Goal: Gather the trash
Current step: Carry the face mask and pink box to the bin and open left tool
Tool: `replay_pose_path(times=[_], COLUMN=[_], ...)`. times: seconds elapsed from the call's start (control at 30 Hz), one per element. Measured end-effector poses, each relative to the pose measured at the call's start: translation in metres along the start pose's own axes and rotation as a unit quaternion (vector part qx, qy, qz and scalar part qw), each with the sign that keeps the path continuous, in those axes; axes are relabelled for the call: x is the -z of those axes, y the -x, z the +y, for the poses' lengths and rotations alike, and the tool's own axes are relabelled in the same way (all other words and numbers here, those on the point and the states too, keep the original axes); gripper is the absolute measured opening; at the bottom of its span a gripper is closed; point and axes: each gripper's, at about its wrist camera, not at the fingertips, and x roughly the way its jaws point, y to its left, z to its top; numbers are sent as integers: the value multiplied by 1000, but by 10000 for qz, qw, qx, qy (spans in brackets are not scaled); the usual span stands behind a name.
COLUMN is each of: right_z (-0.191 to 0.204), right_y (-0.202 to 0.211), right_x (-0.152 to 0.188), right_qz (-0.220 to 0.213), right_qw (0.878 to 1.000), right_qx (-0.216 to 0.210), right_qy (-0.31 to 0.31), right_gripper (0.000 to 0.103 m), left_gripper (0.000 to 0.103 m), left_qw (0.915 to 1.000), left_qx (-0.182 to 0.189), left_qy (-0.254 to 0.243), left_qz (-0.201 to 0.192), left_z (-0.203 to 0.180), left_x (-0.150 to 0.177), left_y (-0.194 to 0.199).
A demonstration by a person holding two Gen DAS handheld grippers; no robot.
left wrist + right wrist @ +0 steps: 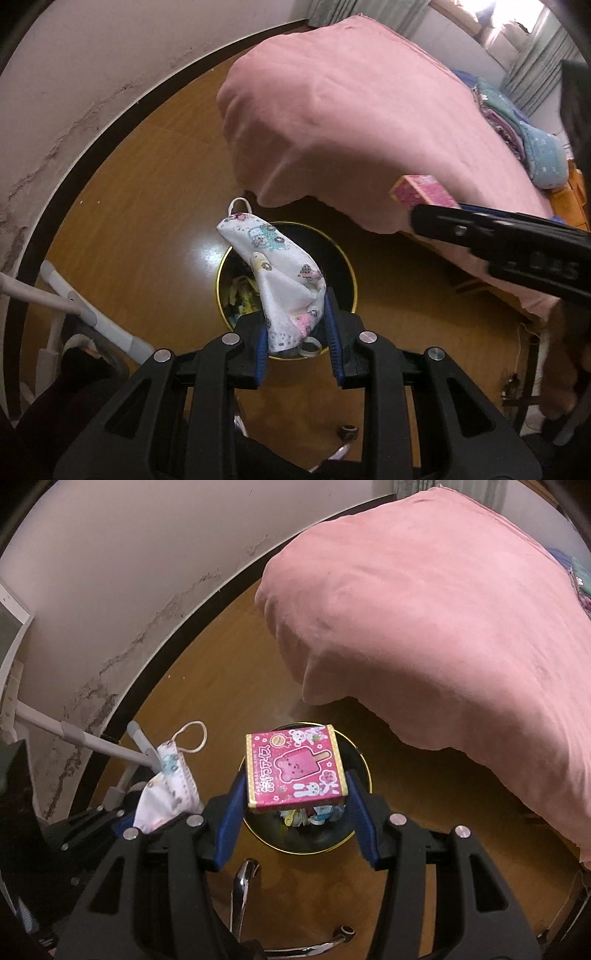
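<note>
**Both grippers loaded above the waste bin**

Glossy brown wood flooring [147,206] runs up to a dark skirting board and a stained, cracked pale wall [74,92]; that is the setting for what follows.

Left gripper [297,332]: jaws drawn narrow and clamped on a crumpled white face mask [280,269] printed with small cartoon figures. The blue pads [330,325] pinch the lower part of the cloth; the rest stands up past the fingertips, one ear loop at the top, another hanging at the bottom. Seen from the right wrist, the same mask [170,786] sits to the left of the other tool.

Right gripper [297,794]: jaws set about half apart and closed on a pink ice-pop box [295,768], printed with a bear-shaped lolly, rabbits and Japanese lettering. Blue pads [360,805] bear on its two side edges, printed face toward the camera. From the left wrist the box [424,192] shows at the tip of the right tool, blurred.

Directly beneath both loads stands a round black bin [343,258] with a gold rim, already holding coloured wrappers [306,812]. The bin [314,843] rests on the floor.

Beyond it, a pink bedcover [443,627] overhangs the bed edge. White tubular poles [92,314] lean by the wall. A chrome chair base [243,893] lies below the right gripper.
</note>
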Motion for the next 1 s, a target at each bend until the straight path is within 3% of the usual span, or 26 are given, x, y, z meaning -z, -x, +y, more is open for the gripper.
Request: replay_pose_path(times=[0.37,0.43,0.5,0.6,1.0], right_z=[-7,-8,-8,-8,-9], right_y=[0,-1,-1,-2,-2], right_x=[0,0,1,1,-1], right_qz=[19,26,35,45,50], right_qw=[10000,10000,10000,10000,10000], right_qx=[22,24,23,22,33], right_qy=[-28,-46,-50,-47,-49], right_gripper=[52,52,52,52,52], left_gripper=[27,34,49,59,67], left_qw=[9997,9997,9998,9998,9998], left_qx=[174,175,156,144,116], left_qy=[0,-18,-26,-53,-141], left_qz=[190,175,134,96,92], left_z=[-7,-8,-10,-11,-16], left_x=[-5,-5,-5,-5,-4], left_y=[-28,-30,-28,-27,-23])
